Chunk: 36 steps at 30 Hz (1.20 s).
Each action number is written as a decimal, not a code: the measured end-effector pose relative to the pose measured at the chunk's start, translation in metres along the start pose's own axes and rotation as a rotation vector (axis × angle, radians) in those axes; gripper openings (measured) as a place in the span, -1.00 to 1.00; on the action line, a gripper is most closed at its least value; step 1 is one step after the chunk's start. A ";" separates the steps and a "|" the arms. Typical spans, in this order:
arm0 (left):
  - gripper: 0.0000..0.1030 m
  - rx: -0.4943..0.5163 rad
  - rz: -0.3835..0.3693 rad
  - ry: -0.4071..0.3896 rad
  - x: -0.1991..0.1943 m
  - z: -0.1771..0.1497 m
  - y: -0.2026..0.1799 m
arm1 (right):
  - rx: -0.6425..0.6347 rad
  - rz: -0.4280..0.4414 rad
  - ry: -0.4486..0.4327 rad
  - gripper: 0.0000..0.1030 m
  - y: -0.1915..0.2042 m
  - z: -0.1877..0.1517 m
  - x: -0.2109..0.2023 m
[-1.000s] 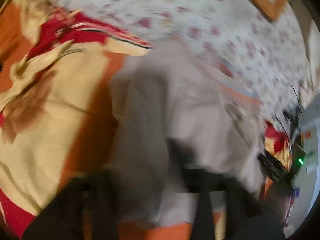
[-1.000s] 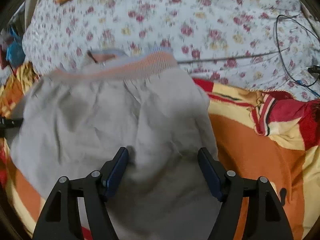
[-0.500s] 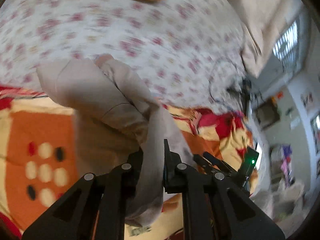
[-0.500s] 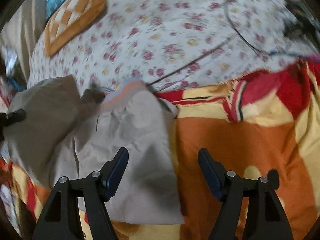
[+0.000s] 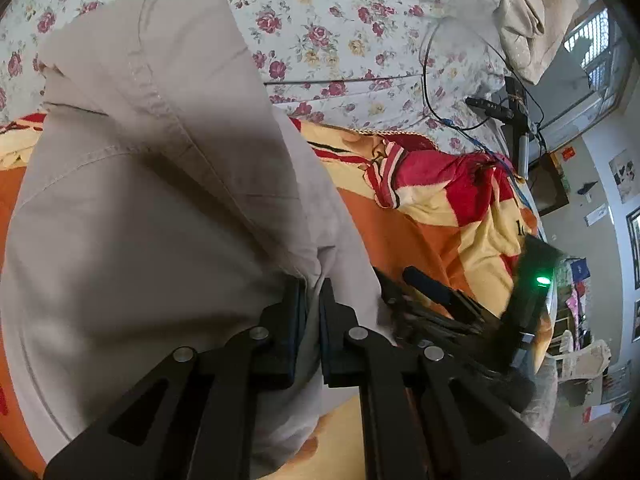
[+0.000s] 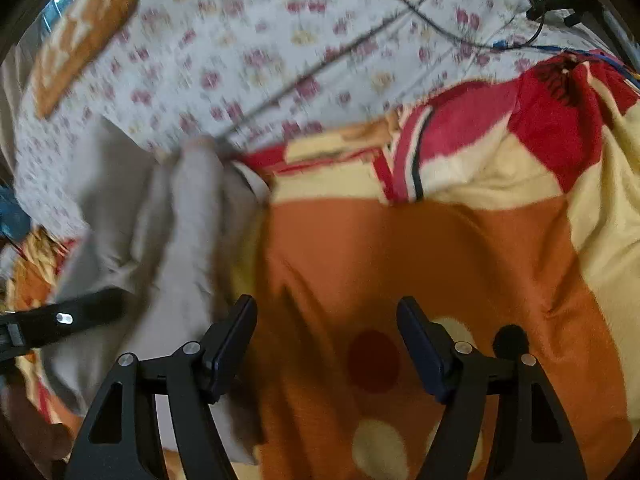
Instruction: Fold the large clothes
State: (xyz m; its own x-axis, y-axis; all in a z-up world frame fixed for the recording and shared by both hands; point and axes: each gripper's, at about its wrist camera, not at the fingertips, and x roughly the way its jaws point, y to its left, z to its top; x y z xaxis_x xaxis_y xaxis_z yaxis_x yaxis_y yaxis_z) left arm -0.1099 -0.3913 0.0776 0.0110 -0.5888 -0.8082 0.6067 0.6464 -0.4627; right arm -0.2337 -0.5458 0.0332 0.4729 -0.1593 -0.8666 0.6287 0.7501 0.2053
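Floral bedsheet [image 5: 352, 16], one beige garment [image 5: 160, 200] pinched by left gripper [image 5: 313, 284], right gripper [image 6: 326, 312] wide, empty

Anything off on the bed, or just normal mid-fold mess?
Mostly normal. The beige garment is bunched, pinched in the left gripper. One oddity: a loose black cable loops across the floral sheet, where dragged cloth might snag it.

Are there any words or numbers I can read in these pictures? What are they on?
"1", with a second character cut off: on a yellow patch of the blanket, left wrist view.
White lettering on the black device on the floral sheet: too small to read.
Red sign and papers on the far wall: too small to read.
Right wrist view: blurred, no text readable.
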 end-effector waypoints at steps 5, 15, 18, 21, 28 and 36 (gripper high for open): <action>-0.88 0.058 0.038 -0.020 -0.006 -0.002 -0.013 | -0.086 -0.085 0.007 0.43 0.014 -0.006 0.009; -0.05 0.138 -0.179 -0.031 -0.066 -0.011 -0.029 | -0.002 -0.021 0.002 0.43 0.000 -0.003 0.005; 0.25 0.107 -0.155 -0.131 -0.106 -0.009 -0.010 | 0.012 -0.016 -0.018 0.43 -0.001 -0.001 -0.002; 0.25 0.096 0.000 -0.210 -0.121 -0.008 0.016 | 0.052 0.055 -0.135 0.43 -0.003 0.005 -0.028; 0.26 0.014 0.225 -0.048 -0.038 -0.026 0.056 | -0.020 0.103 -0.183 0.43 0.015 0.006 -0.038; 0.39 0.226 0.385 -0.079 -0.016 -0.053 0.023 | 0.041 0.133 -0.122 0.44 0.001 0.005 -0.021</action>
State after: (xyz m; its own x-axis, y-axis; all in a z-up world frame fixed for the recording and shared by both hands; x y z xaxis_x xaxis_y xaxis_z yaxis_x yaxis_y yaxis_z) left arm -0.1384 -0.3414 0.0602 0.3250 -0.3671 -0.8715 0.7045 0.7088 -0.0358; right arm -0.2396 -0.5452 0.0535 0.6234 -0.1389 -0.7694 0.5788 0.7436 0.3347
